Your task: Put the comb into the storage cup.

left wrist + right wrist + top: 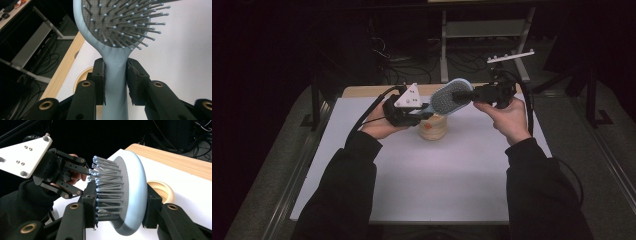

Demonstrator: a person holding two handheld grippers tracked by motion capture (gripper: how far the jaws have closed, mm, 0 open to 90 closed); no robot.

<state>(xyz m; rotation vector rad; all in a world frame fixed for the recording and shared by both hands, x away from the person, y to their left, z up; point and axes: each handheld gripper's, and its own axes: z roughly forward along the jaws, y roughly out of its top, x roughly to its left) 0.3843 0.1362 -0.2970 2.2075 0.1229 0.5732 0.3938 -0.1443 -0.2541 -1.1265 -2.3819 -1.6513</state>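
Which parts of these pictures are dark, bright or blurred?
High view: surroundings almost black, the white table lit, brush soft. Left gripper view: table top at right glares white, bristles sharp. Right gripper view: black background, near jaws slightly blurred.

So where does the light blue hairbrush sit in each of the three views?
High view: hairbrush upper centre, held above the table.
Left gripper view: centre, handle rising between the left claw jaws, bristle head at top.
Right gripper view: centre, head edge-on between the right claw jaws.
Shared landmark: the round wooden ring on the table beneath.
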